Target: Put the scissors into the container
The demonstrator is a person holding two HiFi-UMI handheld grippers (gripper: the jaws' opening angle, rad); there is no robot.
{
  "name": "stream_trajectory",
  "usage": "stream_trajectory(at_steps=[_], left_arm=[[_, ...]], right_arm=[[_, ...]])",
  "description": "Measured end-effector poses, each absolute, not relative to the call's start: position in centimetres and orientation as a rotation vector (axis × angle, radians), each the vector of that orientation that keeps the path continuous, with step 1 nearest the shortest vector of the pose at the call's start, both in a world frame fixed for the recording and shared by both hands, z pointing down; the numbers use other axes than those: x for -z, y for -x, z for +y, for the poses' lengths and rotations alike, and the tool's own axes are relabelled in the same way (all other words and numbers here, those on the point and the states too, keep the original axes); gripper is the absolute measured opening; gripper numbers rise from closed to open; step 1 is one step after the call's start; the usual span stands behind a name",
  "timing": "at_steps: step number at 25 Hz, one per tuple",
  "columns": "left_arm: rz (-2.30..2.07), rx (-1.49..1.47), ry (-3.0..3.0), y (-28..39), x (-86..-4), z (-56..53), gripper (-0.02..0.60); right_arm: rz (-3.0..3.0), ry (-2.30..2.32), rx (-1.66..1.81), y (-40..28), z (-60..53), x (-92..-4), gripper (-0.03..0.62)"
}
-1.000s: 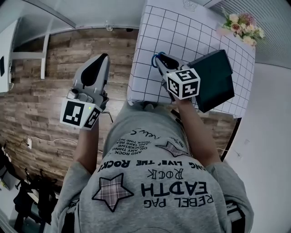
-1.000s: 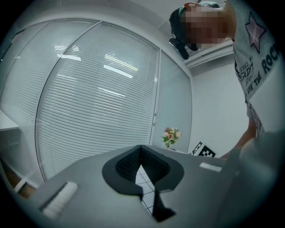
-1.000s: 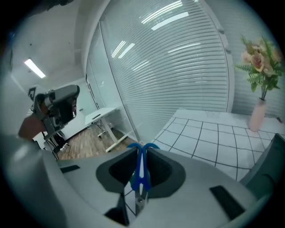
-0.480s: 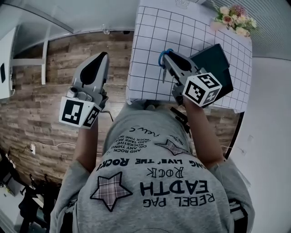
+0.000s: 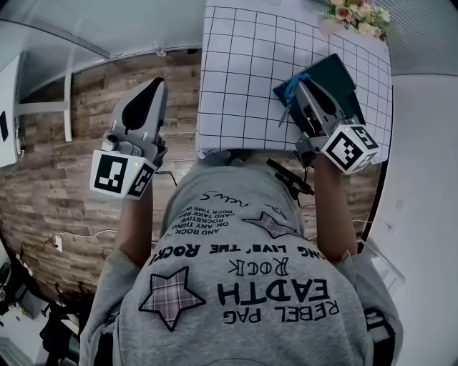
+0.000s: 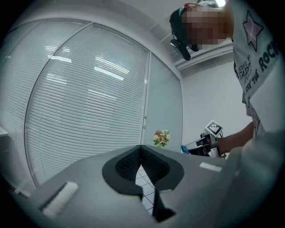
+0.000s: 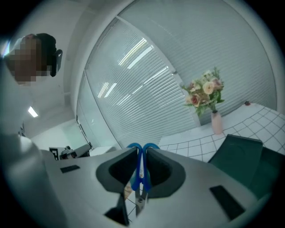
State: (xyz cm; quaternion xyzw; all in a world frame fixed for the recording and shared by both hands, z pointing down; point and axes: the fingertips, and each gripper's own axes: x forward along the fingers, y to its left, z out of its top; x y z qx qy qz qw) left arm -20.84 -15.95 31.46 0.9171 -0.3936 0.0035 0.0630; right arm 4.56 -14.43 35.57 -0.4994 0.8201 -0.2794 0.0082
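Blue-handled scissors (image 5: 290, 91) sit between the jaws of my right gripper (image 5: 298, 83), which is shut on them. Their handles stick out past the fingertips and the metal blades (image 5: 283, 116) hang down to the left. In the right gripper view the scissors (image 7: 140, 171) are pinched upright between the pads. The dark teal container (image 5: 330, 71) lies on the gridded table (image 5: 243, 71), and the right gripper hovers over its near left part. In the right gripper view the container (image 7: 242, 156) shows low on the right. My left gripper (image 5: 153, 87) is shut and holds nothing, out over the wooden floor.
A pink vase of flowers (image 5: 352, 13) stands at the table's far right corner, beyond the container; it also shows as the flowers (image 7: 204, 93). A wooden floor (image 5: 57, 186) lies left of the table. A person's grey shirt fills the lower head view.
My right gripper has carried the scissors to the right, from the table's near left part to above the container. The left gripper has hardly moved.
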Motion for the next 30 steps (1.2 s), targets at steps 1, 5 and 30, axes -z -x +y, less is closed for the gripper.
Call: stream_trajectory(at_steps=[1,5,30], left_arm=[[-1.187,-0.009,-2.773,20.8,-31.4,-15.8,0.008],[-1.178,-0.007,-2.784,20.7,-31.2,-15.5,0.009],[-1.186,-0.035,-2.795,12.3,-29.1,-14.6,0.008]], right_arm=[[2.541,1.589,0.867,-5.4,-14.1,-35.4,0.075],[2.463,1.67,0.866,-8.1,-12.5,-35.3,0.075],[2.311,1.731,0.996,-19.8,-11.4,-36.9,0.075]])
